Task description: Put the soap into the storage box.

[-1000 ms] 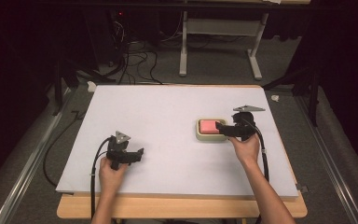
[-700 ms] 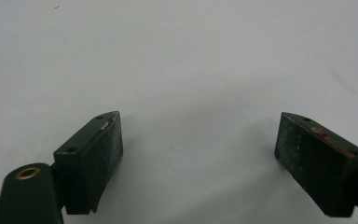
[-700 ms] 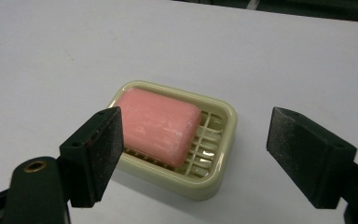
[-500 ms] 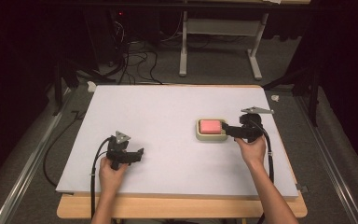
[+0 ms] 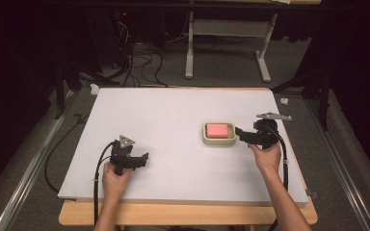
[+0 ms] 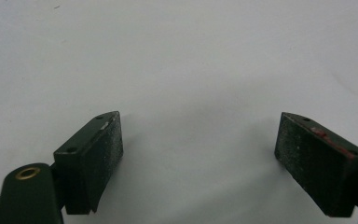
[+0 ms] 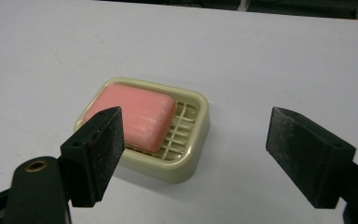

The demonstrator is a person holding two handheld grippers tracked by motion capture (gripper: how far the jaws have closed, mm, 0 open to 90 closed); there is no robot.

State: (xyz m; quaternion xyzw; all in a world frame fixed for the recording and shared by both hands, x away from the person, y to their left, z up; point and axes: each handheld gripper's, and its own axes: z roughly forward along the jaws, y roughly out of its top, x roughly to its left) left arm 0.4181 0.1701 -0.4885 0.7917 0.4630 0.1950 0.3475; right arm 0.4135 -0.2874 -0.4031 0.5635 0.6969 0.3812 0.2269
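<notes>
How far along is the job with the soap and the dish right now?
Looks done: the pink soap lies in the beige soap dish. In hand: nothing; the right gripper is beside the dish, jaws open and empty. The left gripper rests open over bare table. Little seems left.

A white tabletop (image 5: pixel 173 120) is set on a wooden base whose edge (image 5: pixel 183 214) is seen at the near side. Grey carpet (image 5: pixel 221 72) is laid around it. Black cables (image 5: pixel 135 62) and a pale desk frame (image 5: pixel 226 43) are seen beyond, in a dark room. Metal rails (image 5: pixel 24 173) are run along both sides.
</notes>
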